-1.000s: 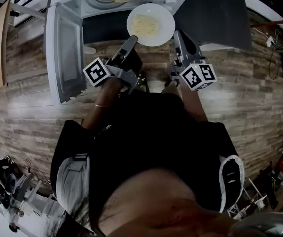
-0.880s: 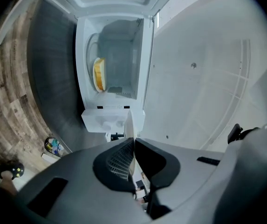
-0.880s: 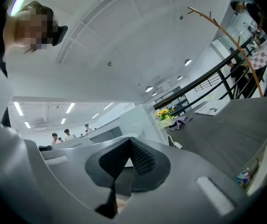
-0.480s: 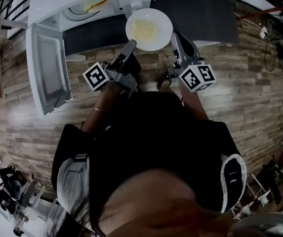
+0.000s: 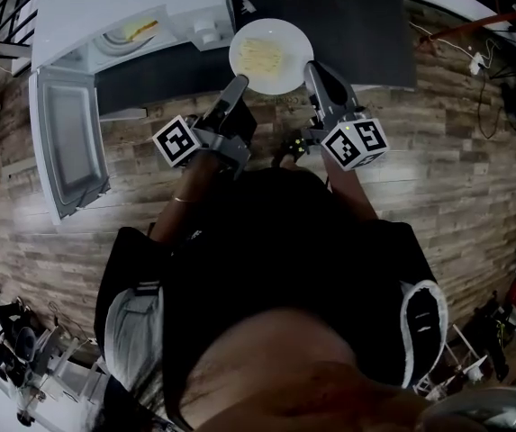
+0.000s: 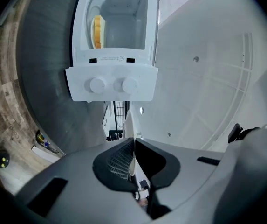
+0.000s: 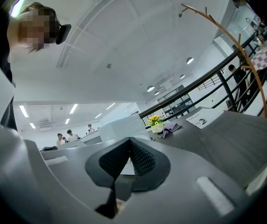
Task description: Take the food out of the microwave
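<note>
A white plate carrying pale yellow food hangs over the dark counter, to the right of the white microwave. My left gripper is shut on the plate's near-left rim and my right gripper on its near-right rim. In the left gripper view the thin white plate edge runs between the shut pads of the left gripper. In the right gripper view a white sliver of the plate sits between the pads of the right gripper. More yellow food lies inside the microwave.
The microwave door stands swung open toward me at the left. Its two-knob panel faces the left gripper. Wooden floor lies below, with cables at the right. Distant people, flowers and a railing show behind the right gripper.
Both grippers have carried the plate rightward, away from the microwave opening, to a spot over the dark counter. The microwave and its open door now sit farther left in the head view.
</note>
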A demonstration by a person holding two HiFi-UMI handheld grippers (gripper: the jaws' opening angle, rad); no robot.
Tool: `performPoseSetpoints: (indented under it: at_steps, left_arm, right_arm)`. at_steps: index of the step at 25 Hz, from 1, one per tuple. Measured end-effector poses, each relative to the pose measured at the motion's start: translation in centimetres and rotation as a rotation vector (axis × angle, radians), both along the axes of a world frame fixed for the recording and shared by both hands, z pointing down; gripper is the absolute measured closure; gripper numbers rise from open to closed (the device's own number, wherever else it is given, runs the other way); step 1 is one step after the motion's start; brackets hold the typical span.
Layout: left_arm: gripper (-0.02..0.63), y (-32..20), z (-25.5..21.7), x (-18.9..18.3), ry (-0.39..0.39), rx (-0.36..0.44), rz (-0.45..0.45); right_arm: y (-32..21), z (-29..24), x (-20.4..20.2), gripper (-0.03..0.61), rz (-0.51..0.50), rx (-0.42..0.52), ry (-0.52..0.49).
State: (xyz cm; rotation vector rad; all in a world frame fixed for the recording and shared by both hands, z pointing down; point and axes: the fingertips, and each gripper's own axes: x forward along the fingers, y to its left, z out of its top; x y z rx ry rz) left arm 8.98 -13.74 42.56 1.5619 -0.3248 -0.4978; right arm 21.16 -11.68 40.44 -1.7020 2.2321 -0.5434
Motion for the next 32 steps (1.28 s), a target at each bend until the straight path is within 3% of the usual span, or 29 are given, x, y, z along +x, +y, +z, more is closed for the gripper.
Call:
performPoseSetpoints:
  at_steps: [14, 32]
  left_arm:
    - [0.600, -0.6, 0.3, 7.7, 0.000, 0.024, -0.027]
    - [0.600, -1.1, 0.8, 11.2, -0.017, 0.036, -0.120]
  right_arm:
    - [0.7, 0.2, 8.5, 0.580, 0.003, 0.012, 0.003]
    - [2.6, 0.6, 13.7, 0.580, -0.015, 0.020, -0.016]
